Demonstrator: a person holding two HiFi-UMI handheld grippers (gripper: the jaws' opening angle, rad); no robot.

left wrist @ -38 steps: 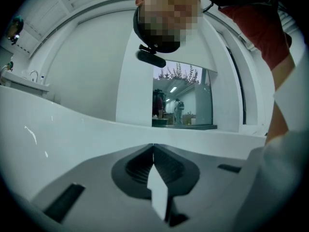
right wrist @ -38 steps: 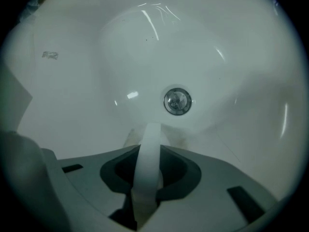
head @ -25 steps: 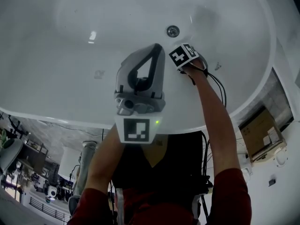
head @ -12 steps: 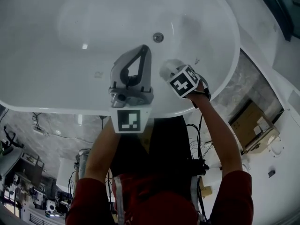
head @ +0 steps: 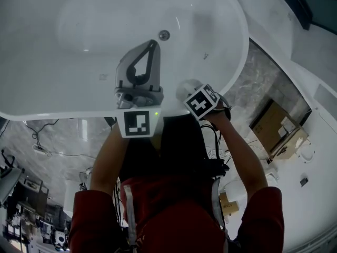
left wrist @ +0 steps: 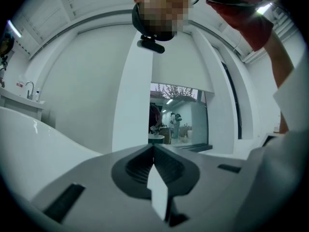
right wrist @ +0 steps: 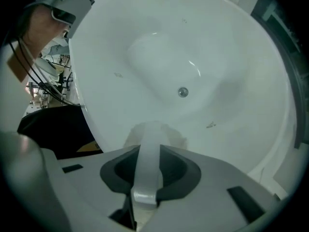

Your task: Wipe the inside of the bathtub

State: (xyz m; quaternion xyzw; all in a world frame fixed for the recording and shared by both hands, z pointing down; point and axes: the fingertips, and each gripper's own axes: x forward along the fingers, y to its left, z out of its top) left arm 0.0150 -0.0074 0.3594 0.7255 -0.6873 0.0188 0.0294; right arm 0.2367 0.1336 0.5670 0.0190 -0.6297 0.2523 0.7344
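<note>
In the head view, the white bathtub (head: pixel 47 46) is seen across the far half of the scene, with its drain (head: pixel 164 35) in the floor towards the right. The left gripper (head: pixel 151 46) is held over the near wall, left of the right gripper (head: pixel 190 93), from which a white cloth (head: pixel 184 87) is pushed out just above the near rim.

In the left gripper view, the jaws are seen pressed together with nothing between them, pointed up at the room and away from the tub.

In the right gripper view, the cloth is seen pinched between the jaws, bunched beyond their tips, with the tub interior and drain beyond. Contact with the wall cannot be confirmed.

The cloth should be pressed flat to the wall and drawn in overlapping strokes towards the drain, with the pinch kept firm.
</note>
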